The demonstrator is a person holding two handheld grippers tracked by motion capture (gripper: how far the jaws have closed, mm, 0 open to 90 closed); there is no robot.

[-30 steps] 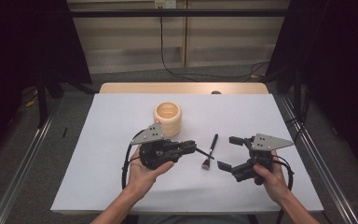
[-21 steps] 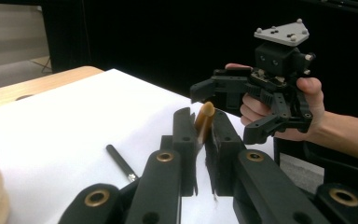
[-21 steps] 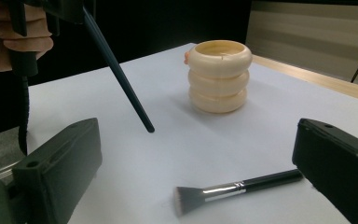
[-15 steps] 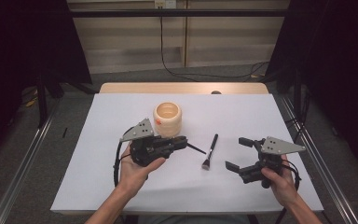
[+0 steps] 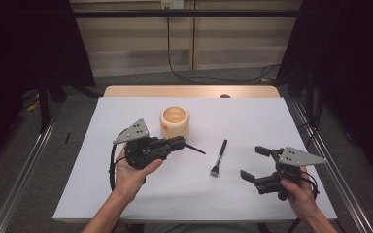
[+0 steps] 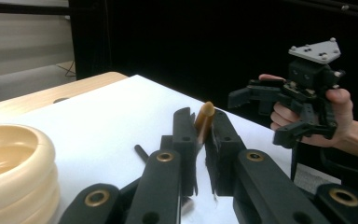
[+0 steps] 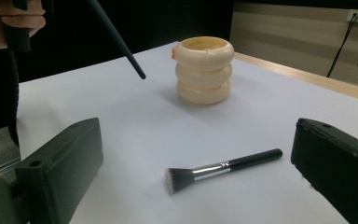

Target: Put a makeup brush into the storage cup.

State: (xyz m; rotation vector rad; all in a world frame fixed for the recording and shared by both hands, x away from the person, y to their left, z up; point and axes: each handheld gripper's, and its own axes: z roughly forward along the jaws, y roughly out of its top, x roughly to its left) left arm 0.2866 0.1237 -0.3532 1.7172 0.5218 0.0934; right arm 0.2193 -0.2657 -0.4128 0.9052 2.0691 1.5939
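Note:
My left gripper (image 5: 179, 141) is shut on a slim brush (image 5: 194, 149) just in front of the cream ringed cup (image 5: 175, 121). The brush's dark handle sticks out to the right, above the table. In the left gripper view a tan tip (image 6: 204, 117) pokes up between the closed jaws, with the cup (image 6: 14, 163) at the left. A flat silver-and-black brush (image 5: 219, 158) lies on the white sheet between the hands. My right gripper (image 5: 252, 162) is open at the right, empty, facing that brush (image 7: 219, 170) and the cup (image 7: 204, 70).
The white sheet (image 5: 252, 116) covers the table, with a wooden strip (image 5: 189, 91) along its far edge. Metal rails run down both sides. In the left gripper view the right hand holds its gripper (image 6: 279, 112) farther off.
The left hand has carried the slim brush leftward and a little away from me, nearer the cup. My right gripper has drawn off to the right, still open.

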